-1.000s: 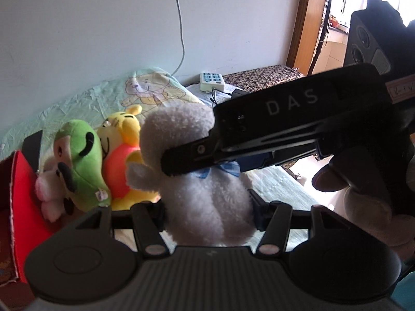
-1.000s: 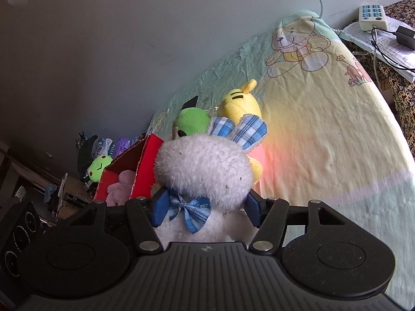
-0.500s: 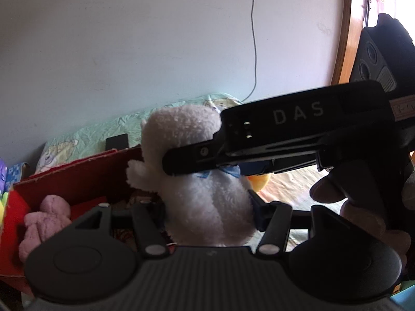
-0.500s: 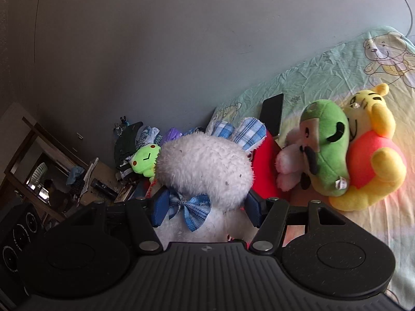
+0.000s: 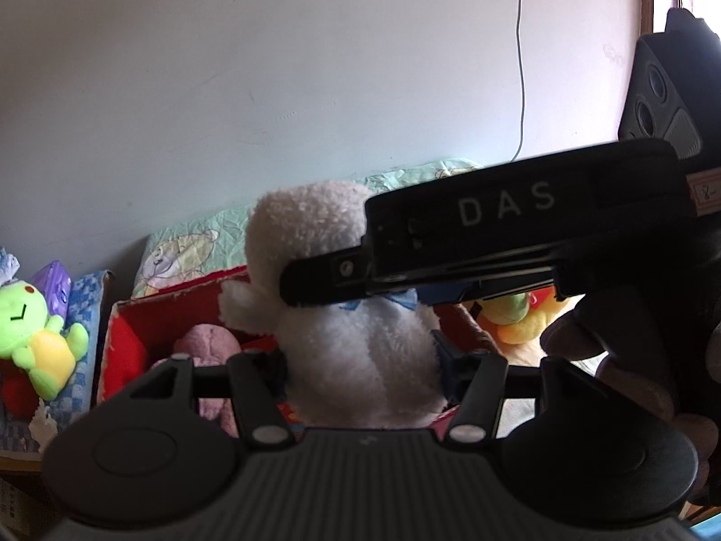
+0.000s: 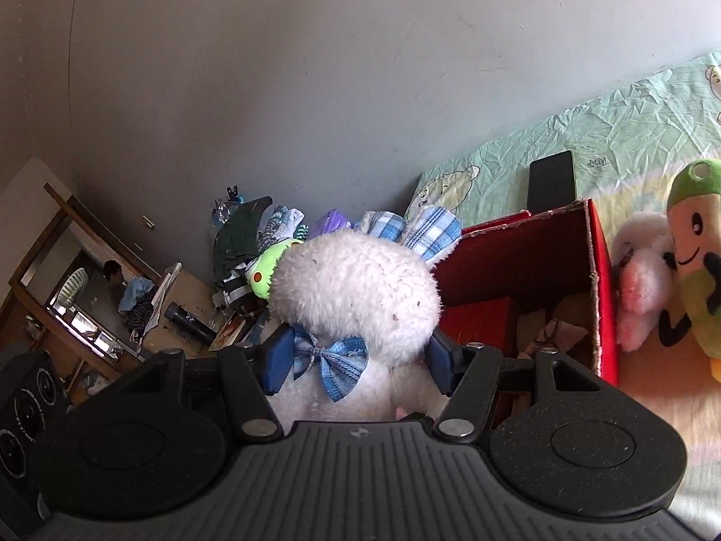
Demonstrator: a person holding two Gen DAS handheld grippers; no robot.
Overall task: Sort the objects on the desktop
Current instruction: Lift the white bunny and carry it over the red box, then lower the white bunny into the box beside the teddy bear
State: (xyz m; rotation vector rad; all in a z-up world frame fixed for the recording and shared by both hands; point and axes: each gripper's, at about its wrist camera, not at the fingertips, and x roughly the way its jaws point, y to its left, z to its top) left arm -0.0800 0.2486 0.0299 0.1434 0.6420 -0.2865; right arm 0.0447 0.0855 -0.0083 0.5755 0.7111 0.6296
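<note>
By the grey wall | bear-print sheet [image 6: 631, 126]; red box [image 6: 518, 261] | both fingers clamp white plush [image 6: 356, 288]

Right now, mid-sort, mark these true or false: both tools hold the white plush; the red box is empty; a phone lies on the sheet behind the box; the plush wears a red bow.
1. Both tools, left and right, grip the white plush. True.
2. The red box is empty. False: a pink plush already lies inside.
3. A phone lies on the sheet behind the box. True.
4. The white plush wears a red bow. False: its bow is blue.
</note>
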